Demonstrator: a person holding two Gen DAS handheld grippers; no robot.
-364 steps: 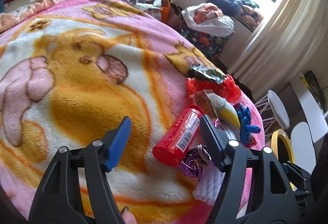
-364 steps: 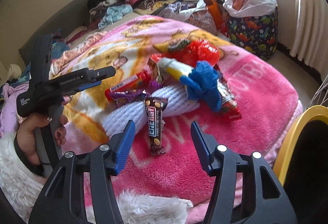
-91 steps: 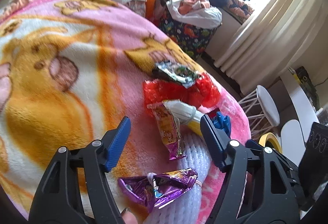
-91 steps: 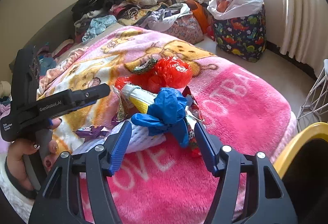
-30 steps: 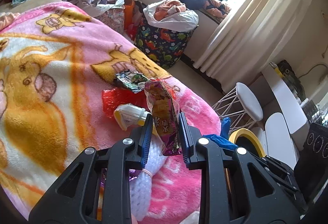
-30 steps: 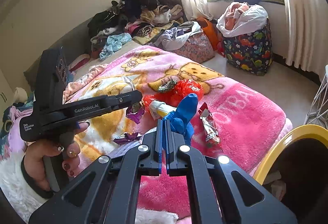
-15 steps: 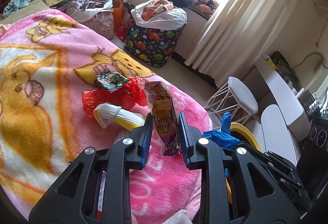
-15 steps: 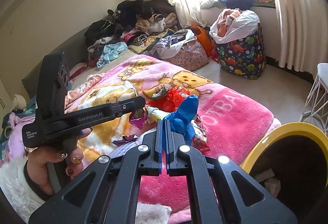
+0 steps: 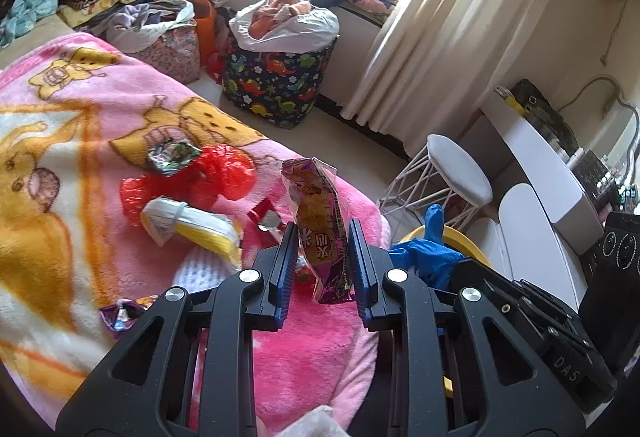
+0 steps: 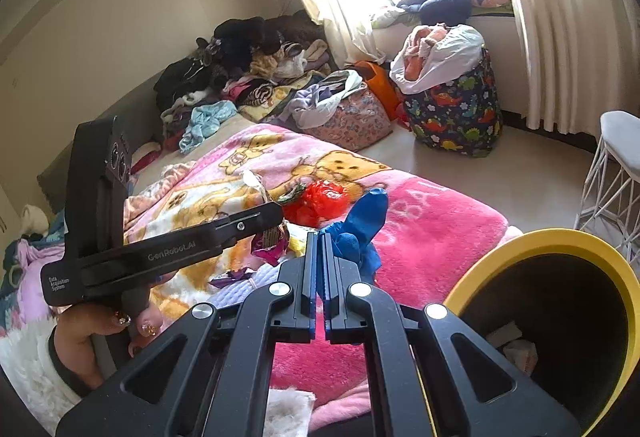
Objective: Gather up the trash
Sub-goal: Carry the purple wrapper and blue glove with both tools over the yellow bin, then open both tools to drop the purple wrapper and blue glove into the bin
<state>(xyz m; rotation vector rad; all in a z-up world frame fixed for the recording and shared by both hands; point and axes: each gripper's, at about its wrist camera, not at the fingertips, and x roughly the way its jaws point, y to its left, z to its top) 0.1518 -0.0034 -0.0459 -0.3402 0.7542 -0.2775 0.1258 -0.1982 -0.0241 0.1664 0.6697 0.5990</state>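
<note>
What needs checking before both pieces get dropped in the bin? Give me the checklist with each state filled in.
1. Left gripper shut on the snack wrapper: ok.
2. Right gripper shut on the blue glove: ok.
3. Bin mouth open, room inside: ok.
4. Glove over the bin mouth: not ok, it hangs over the blanket.
5. Wrapper over the bin mouth: not ok, it is above the blanket.
6. Grippers clear of each other: cannot tell.
</note>
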